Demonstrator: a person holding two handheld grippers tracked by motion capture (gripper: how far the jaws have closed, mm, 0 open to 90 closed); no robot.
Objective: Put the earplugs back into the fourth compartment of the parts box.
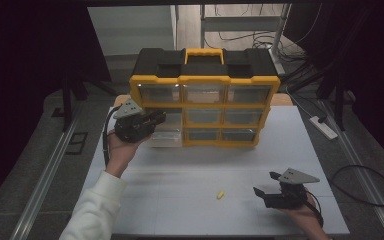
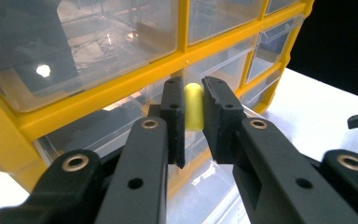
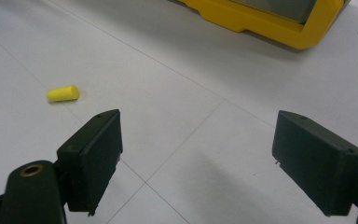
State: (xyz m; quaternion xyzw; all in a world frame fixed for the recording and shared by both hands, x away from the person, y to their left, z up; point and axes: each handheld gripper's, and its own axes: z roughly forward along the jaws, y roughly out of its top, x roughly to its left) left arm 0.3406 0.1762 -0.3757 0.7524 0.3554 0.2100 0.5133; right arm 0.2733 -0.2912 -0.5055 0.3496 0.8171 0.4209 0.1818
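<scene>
The left gripper (image 2: 194, 116) squeezes a small yellow foam plug (image 2: 194, 106) over a pulled-out clear drawer (image 1: 164, 133) on the left of the yellow-and-black plastic drawer box (image 1: 205, 80). The right gripper (image 3: 198, 154) rests wide apart, holding nothing, near another small yellow plug (image 3: 63, 93) on the white table (image 1: 180, 180).

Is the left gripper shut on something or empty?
Shut: the left gripper clamps a small yellow plug between its pads, before the yellow drawer organizer.

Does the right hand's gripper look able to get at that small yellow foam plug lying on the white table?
Probably yes: the right gripper is open, and the small yellow foam plug lies on bare white table with nothing between them.
</scene>
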